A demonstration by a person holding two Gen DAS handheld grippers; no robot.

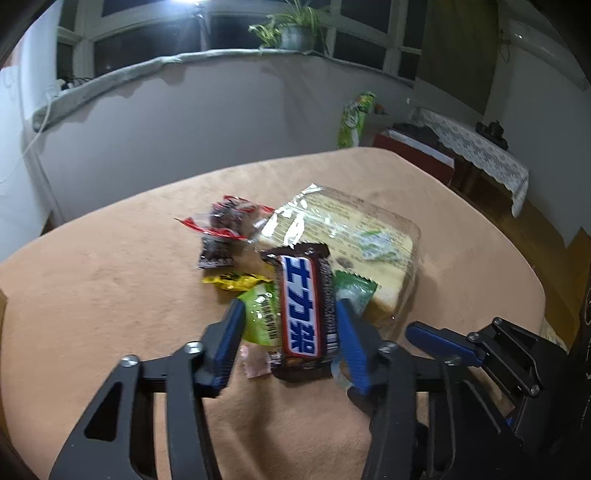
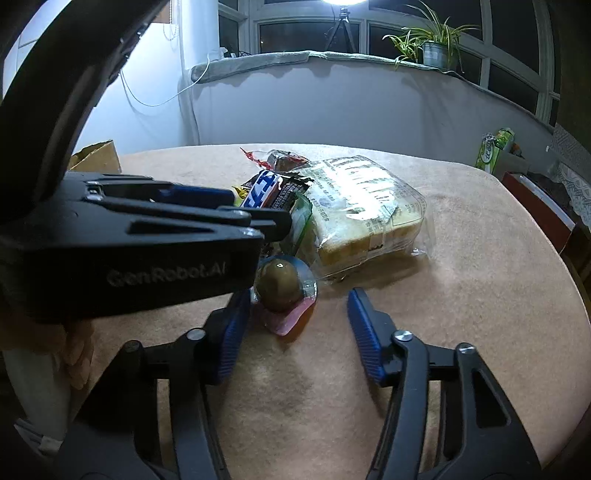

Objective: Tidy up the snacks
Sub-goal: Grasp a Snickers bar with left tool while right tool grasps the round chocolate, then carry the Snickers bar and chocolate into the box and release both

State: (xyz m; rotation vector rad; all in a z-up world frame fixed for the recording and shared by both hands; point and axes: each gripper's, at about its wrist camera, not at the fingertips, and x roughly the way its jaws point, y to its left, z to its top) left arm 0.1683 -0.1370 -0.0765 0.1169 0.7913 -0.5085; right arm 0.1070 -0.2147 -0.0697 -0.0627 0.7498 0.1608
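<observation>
A pile of snacks lies on the peach tablecloth (image 1: 92,288). My left gripper (image 1: 290,314) is open around a brown Snickers bar (image 1: 304,314), which lies on a green packet (image 1: 260,314) between the blue fingers. Behind it are a bagged bread loaf (image 1: 354,236), dark red-edged packets (image 1: 229,221) and a yellow packet (image 1: 232,280). My right gripper (image 2: 297,314) is open, with a packed brown egg (image 2: 279,282) just inside its left finger (image 2: 232,332). The Snickers bar (image 2: 269,190) and the bread loaf (image 2: 365,203) also show in the right wrist view. The left gripper's body (image 2: 147,236) fills the left of that view.
A cardboard box (image 2: 98,157) stands at the table's far left edge. A green snack bag (image 1: 352,118) leans by the wall beyond the table. A red box (image 1: 413,155) and a lace-covered side table (image 1: 476,147) stand at the right. A potted plant (image 1: 291,29) sits on the windowsill.
</observation>
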